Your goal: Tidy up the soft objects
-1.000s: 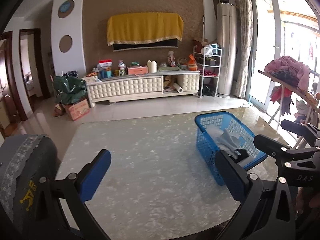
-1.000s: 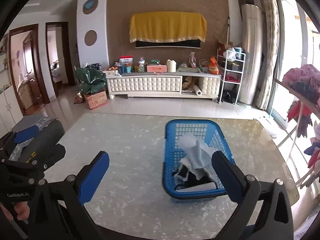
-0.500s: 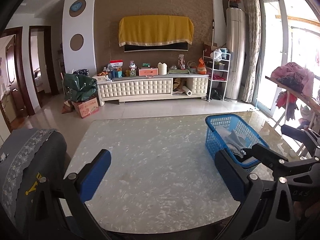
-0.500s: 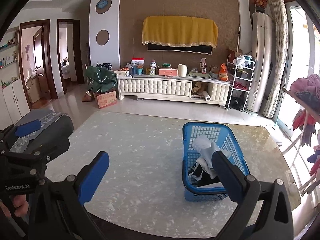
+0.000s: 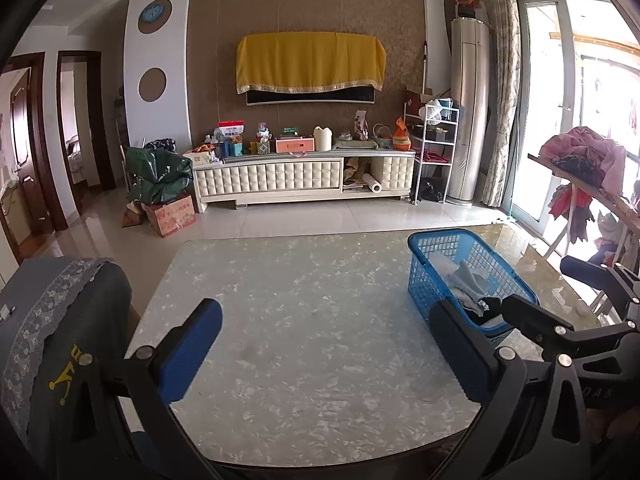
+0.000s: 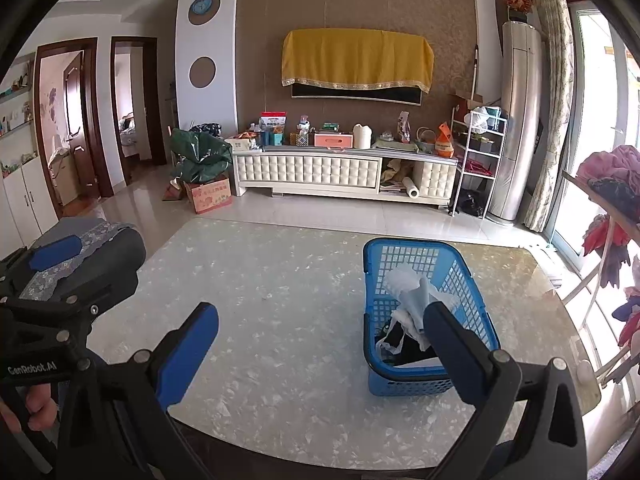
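A blue plastic basket (image 6: 472,280) stands on the right part of the marble table (image 6: 280,280); it also shows in the left wrist view (image 5: 424,280). It holds crumpled soft cloths, pale blue and white (image 6: 412,292) over black ones (image 6: 400,340). My right gripper (image 6: 320,340) is open and empty, held above the table's near edge, just left of the basket. My left gripper (image 5: 324,340) is open and empty, over the table's near edge, further left of the basket.
A dark chair back with a lace cover (image 5: 52,320) stands at the table's left edge. A rack with piled clothes (image 6: 612,184) stands to the right. A TV cabinet (image 6: 320,168) lines the far wall.
Both grippers have drawn back and up from the table; the basket and table look smaller and farther away. Both grippers stay open and empty.
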Tool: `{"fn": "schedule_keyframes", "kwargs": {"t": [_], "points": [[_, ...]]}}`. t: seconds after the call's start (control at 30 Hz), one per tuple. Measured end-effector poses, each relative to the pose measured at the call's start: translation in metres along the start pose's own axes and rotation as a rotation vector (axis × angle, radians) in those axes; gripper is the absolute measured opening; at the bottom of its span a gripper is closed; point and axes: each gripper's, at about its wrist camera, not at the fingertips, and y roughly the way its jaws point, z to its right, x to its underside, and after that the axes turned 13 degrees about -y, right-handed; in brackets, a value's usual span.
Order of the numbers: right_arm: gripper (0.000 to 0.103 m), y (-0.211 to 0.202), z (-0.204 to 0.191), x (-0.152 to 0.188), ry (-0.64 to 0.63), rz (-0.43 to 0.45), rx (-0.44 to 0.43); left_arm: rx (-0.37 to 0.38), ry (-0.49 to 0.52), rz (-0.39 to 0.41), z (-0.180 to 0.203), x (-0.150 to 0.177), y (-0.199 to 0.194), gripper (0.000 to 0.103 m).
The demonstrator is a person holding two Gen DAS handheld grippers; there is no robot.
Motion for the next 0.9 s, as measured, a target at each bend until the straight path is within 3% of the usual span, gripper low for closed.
{"fn": "schedule_keyframes", "kwargs": {"t": [0.9], "points": [[0.103, -0.0079, -0.0045, -0.0014, 0.021, 0.002, -0.004, 0.0, -0.001, -0.013, 0.0052, 0.0014, -0.0051, 0.103]]}}
